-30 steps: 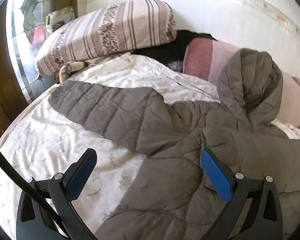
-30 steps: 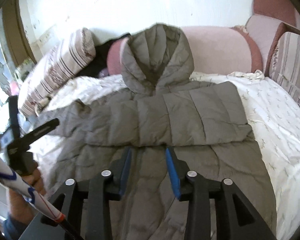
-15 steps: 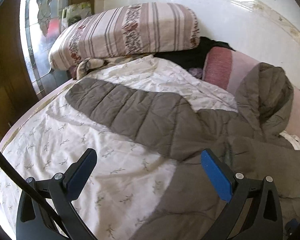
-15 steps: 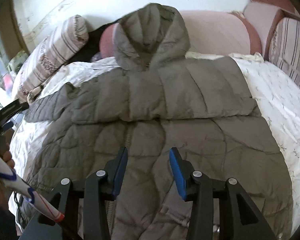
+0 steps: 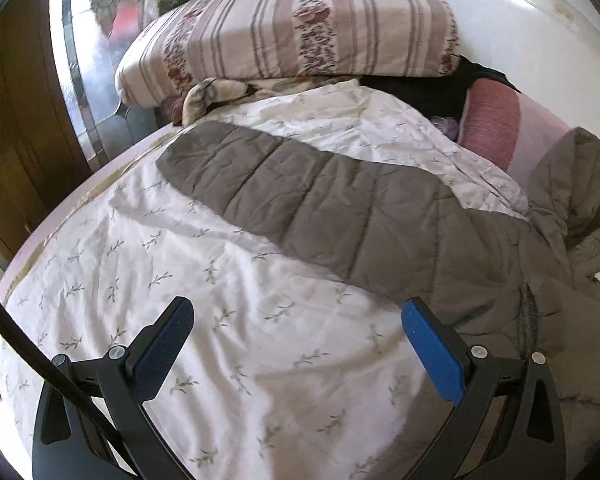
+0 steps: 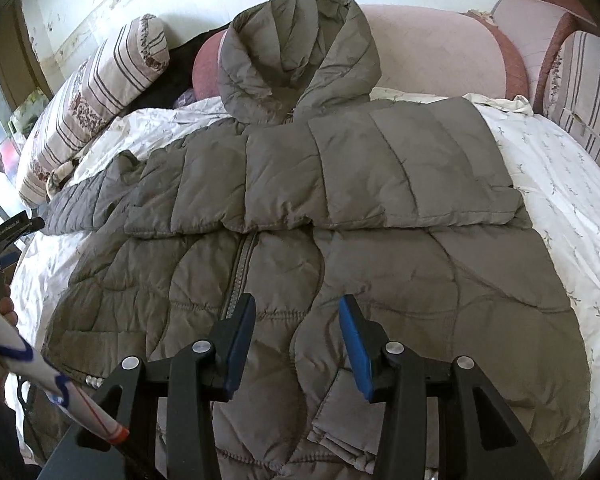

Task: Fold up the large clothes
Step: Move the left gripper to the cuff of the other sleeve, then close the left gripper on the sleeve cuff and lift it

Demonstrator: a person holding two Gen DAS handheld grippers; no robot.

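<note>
Grey padded jacket [image 6: 340, 208] lies front-up on the bed [image 5: 228, 320], zip closed, hood [image 6: 300, 52] propped against the pink bolster [image 6: 432, 52] at the head. One sleeve [image 6: 400, 168] is already folded across the chest; the other sleeve [image 5: 320, 208] lies stretched out flat over the white sprigged sheet toward the bed's edge. Left tool [image 5: 300, 360] hangs over bare sheet just short of that outstretched sleeve, jaws wide apart, holding nothing; likely lining up to take the sleeve and bring it across to match the first. Right tool [image 6: 296, 344] hovers above the jacket's lower front near the zip, jaws parted too, empty, perhaps ready to pin the body while the sleeve comes over. Striped pillow [image 5: 292, 32] sits beyond the sleeve's cuff, with a dark garment [image 5: 432, 88] tucked behind it; a second striped cushion [image 6: 584, 92] stands at the far side. Nothing lies on the sleeve itself. The hood, riding up the bolster, may need flattening before later folds.
</note>
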